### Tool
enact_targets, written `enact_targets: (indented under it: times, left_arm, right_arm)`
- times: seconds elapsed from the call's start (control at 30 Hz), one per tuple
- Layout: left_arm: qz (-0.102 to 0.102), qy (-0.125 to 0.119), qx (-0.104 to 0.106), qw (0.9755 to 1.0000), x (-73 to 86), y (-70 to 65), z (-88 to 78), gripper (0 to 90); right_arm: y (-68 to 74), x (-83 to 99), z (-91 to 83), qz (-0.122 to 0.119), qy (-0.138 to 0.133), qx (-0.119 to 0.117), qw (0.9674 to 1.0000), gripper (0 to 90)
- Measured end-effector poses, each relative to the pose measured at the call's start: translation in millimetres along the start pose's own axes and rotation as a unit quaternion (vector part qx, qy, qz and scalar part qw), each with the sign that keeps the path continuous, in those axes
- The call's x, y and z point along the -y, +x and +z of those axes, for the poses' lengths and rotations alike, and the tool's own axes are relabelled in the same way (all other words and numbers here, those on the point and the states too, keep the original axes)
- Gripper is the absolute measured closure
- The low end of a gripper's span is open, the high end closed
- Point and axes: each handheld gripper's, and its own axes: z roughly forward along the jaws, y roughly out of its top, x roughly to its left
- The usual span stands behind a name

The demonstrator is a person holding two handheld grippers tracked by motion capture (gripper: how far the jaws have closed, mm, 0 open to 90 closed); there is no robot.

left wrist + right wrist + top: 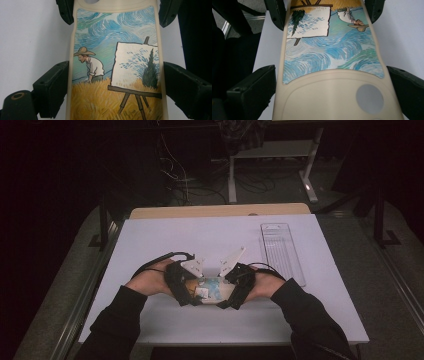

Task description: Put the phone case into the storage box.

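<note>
The cream soft-rubber phone case with a painted wheat-field scene [212, 291] lay near the surface's front edge: probably light, flexible, best held by its long rims. Left claw [113, 82] and right claw [329, 82] each clamped opposite ends, wrists angled inward.

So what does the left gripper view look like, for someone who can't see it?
A cream phone case with a painted picture of a man in a straw hat, a wheat field and an easel lies on a white table, between the left gripper's two black jaws. The right gripper's black jaws hold the far end.
</note>
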Motion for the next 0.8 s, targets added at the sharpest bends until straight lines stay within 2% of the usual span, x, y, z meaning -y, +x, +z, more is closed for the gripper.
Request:
enact_targets:
  times: [0.37,0.5,0.8]
  left_arm:
    - [0.007,-0.001,-0.002,1.0,-0.1,-1.1,-1.1,11.1]
    - [0.012,0.0,-0.002,0.9999,-0.1,-1.0,-1.4,11.1]
    - [0.004,-0.001,0.003,1.0,0.9,-1.4,-2.1,10.9]
  right_arm:
    - [-1.7,-1.9,0.8,-0.006,0.012,-0.01,0.9999,4.6]
    - [-1.0,-3.5,0.1,-0.015,0.013,-0.013,0.9997,7.0]
    - [-0.6,-4.3,-0.5,-0.019,0.011,-0.013,0.9997,7.7]
